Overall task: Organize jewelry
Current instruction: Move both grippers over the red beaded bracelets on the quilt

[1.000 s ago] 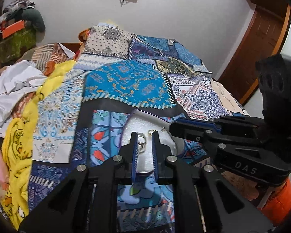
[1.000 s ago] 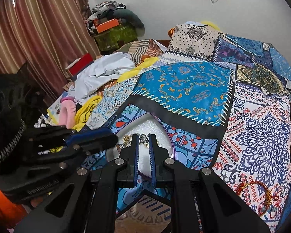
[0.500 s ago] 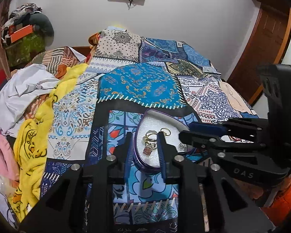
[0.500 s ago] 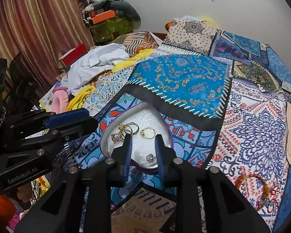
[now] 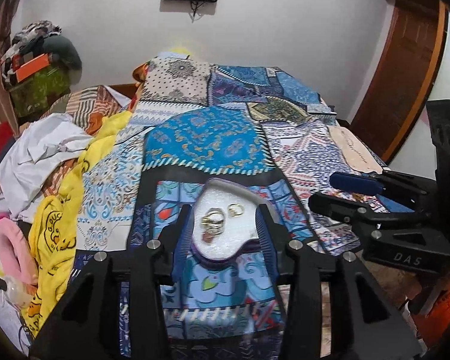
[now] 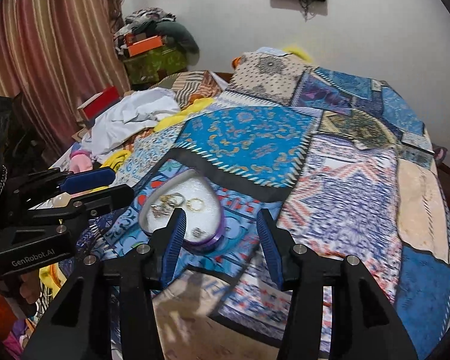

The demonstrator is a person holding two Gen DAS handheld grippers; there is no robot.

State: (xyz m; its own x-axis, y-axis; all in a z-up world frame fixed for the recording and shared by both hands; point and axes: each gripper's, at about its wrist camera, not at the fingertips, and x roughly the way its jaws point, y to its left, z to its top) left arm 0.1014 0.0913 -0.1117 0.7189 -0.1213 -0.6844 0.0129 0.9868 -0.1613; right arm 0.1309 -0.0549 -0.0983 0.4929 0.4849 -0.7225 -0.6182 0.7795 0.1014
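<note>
Both our claws opening, nothing between jaws: left gripper (image 5: 223, 229), right gripper (image 6: 222, 226). We hover over white heart-shaped purple-rimmed foam tray (image 6: 207, 210) on blue patchwork bedspread (image 6: 243, 138). Gold rings cluster (image 5: 213, 220), gold hoop (image 6: 195, 204), small stud (image 6: 197, 232) lie inside tray. We judge drop-off step in hand. Next: we find another piece and pinch it finely.

Printed cloth bedspread (image 5: 207, 141), shiny gold metal rings (image 5: 214, 219), white foam-lined tray (image 5: 225, 241), matt black plastic tongs (image 5: 223, 234), glossy wooden door (image 5: 405, 69)
</note>
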